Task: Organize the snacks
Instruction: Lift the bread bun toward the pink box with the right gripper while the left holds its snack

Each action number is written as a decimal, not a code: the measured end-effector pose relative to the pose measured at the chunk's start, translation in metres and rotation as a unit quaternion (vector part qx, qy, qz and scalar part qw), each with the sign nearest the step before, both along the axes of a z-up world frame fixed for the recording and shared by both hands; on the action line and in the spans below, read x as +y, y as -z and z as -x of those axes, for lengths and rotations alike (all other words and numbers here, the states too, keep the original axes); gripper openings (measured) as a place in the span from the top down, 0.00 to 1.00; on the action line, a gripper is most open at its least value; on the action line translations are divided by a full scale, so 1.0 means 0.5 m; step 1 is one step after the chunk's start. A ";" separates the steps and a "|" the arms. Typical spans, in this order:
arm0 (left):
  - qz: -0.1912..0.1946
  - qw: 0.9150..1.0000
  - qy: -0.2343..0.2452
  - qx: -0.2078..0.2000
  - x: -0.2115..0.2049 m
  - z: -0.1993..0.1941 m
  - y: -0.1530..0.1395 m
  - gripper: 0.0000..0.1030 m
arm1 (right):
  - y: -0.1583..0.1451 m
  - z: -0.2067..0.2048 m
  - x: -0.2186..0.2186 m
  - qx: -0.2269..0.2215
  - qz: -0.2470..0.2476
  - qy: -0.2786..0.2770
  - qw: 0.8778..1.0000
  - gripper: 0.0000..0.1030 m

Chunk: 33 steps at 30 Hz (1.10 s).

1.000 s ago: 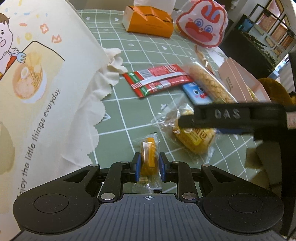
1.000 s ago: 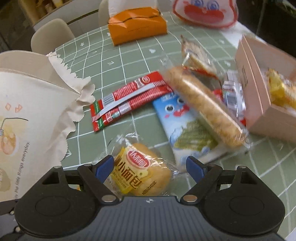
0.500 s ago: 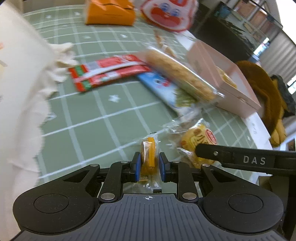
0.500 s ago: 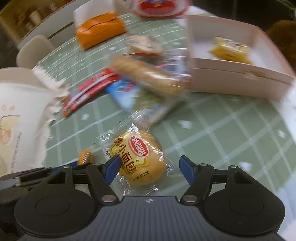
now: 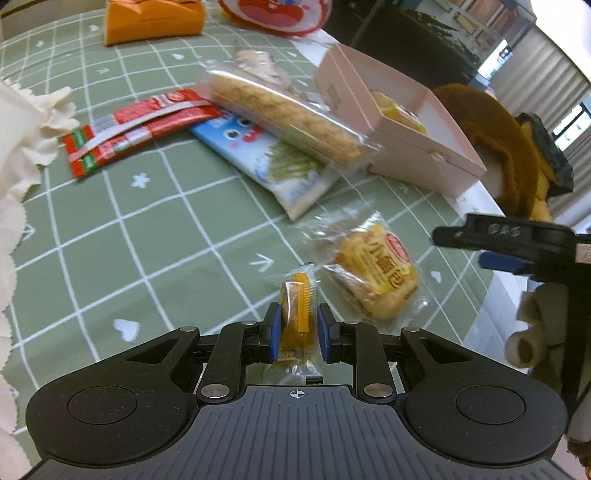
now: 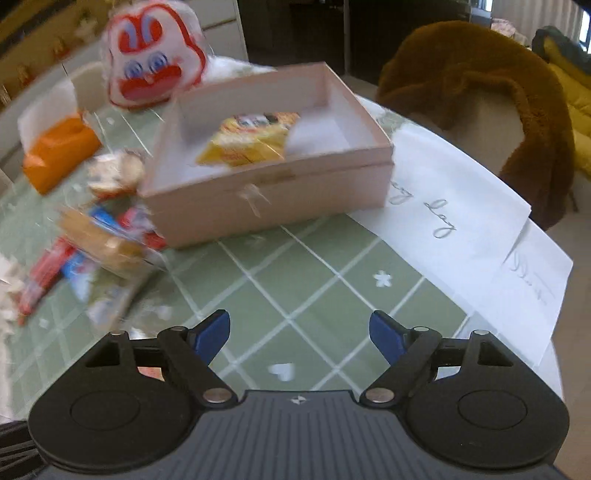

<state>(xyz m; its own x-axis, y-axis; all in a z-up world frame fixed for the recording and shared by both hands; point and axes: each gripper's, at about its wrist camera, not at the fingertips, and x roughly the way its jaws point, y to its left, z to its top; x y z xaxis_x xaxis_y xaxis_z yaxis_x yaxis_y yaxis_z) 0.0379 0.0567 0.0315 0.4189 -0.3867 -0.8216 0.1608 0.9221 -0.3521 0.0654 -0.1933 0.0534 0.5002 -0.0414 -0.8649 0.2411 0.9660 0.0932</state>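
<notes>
My left gripper (image 5: pixel 295 328) is shut on a small orange wrapped snack (image 5: pixel 297 306), held upright just above the green checked tablecloth (image 5: pixel 147 229). Right of it a bagged yellow bun (image 5: pixel 376 273) lies loose on the cloth. One black finger (image 5: pixel 502 234) of the right gripper shows at the right edge of the left wrist view. In its own view the right gripper (image 6: pixel 299 332) is open, its jaws opening with nothing between them, over bare cloth in front of the pink box (image 6: pixel 266 195). A yellow snack packet (image 6: pixel 251 140) lies inside the box.
A long cracker pack (image 5: pixel 284 114), a blue seaweed packet (image 5: pixel 273 162) and red stick packs (image 5: pixel 136 129) lie left of the box. An orange carton (image 5: pixel 151 18) and a red-and-white face bag (image 6: pixel 151 55) stand at the back. White paper (image 6: pixel 461 206) covers the table's right corner.
The right gripper closed partly around the bun, then opened and swung right to face the pink box, leaving the bun on the cloth. The left gripper carried the orange snack rightward.
</notes>
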 end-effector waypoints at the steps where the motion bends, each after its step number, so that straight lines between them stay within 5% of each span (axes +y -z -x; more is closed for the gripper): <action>1: -0.002 1.000 0.003 0.000 -0.008 -0.004 0.000 0.76 | 0.008 0.001 0.002 0.007 0.000 -0.005 1.000 0.19; 10: 0.001 1.000 0.005 -0.012 -0.049 -0.078 -0.004 0.76 | 0.033 0.062 0.067 0.031 0.004 -0.082 0.996 0.19; 17: 0.003 0.999 -0.048 -0.015 0.034 -0.049 -0.018 0.76 | -0.012 0.093 0.023 -0.004 -0.020 -0.070 0.997 0.16; 26: -0.029 0.998 -0.049 -0.026 0.056 -0.001 -0.032 0.76 | -0.008 0.044 0.081 0.010 -0.085 -0.108 0.990 0.16; 33: -0.033 0.998 -0.047 -0.026 0.061 0.013 -0.037 0.76 | 0.021 -0.015 0.142 0.029 -0.070 -0.103 0.992 0.16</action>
